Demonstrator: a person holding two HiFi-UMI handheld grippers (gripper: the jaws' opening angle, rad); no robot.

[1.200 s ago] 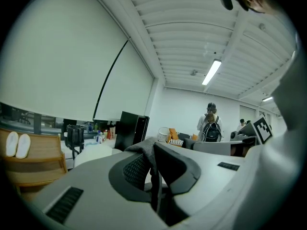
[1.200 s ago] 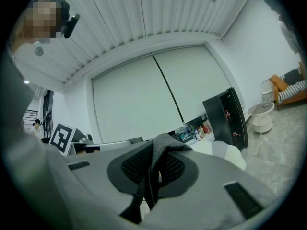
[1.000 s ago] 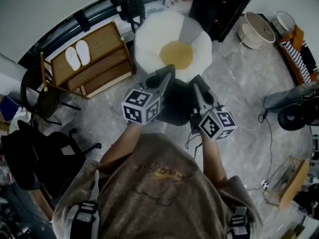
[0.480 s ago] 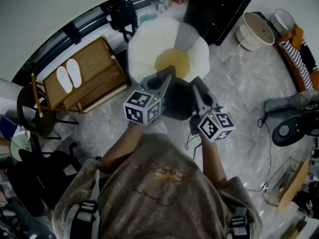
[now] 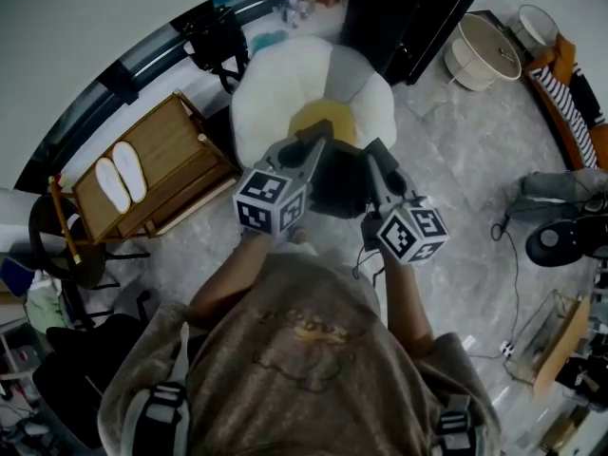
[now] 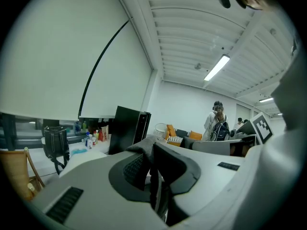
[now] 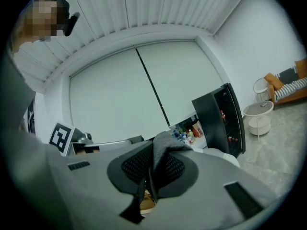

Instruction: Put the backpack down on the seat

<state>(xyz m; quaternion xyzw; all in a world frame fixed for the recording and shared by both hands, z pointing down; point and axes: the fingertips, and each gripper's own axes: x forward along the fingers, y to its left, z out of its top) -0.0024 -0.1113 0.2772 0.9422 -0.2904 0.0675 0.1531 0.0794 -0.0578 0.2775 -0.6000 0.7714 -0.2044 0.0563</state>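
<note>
- One dark backpack (image 5: 338,186) hangs in the air between the two grippers, its top pulled up into a fold at each side.
- Left gripper (image 5: 313,143) has its jaws clamped on a fold of the dark fabric, which stands up between the pads in the left gripper view.
- Right gripper (image 5: 373,152) is likewise closed tight on a grey fold of the backpack, with the cloth bulging above its jaws.
- Both grippers point away from the person (image 5: 304,350) and nearly level, side by side, with the backpack filling the gap between them.
- From the head view the backpack covers the near edge of the seat (image 5: 275,88), a white cushion with a yellow middle like a fried egg. Whether it touches the seat I cannot tell.
- Left of the seat stands a wooden rack (image 5: 171,141) with a pair of white slippers (image 5: 128,169) on top.
- Behind the seat are a black bag (image 5: 214,36) and some bottles (image 5: 296,6); a black cabinet (image 5: 404,12) stands just right of them.
- Farther right, a round white table (image 5: 484,50) and a sofa (image 5: 570,88) with a striped cushion stand on the grey floor (image 5: 465,179).
</note>
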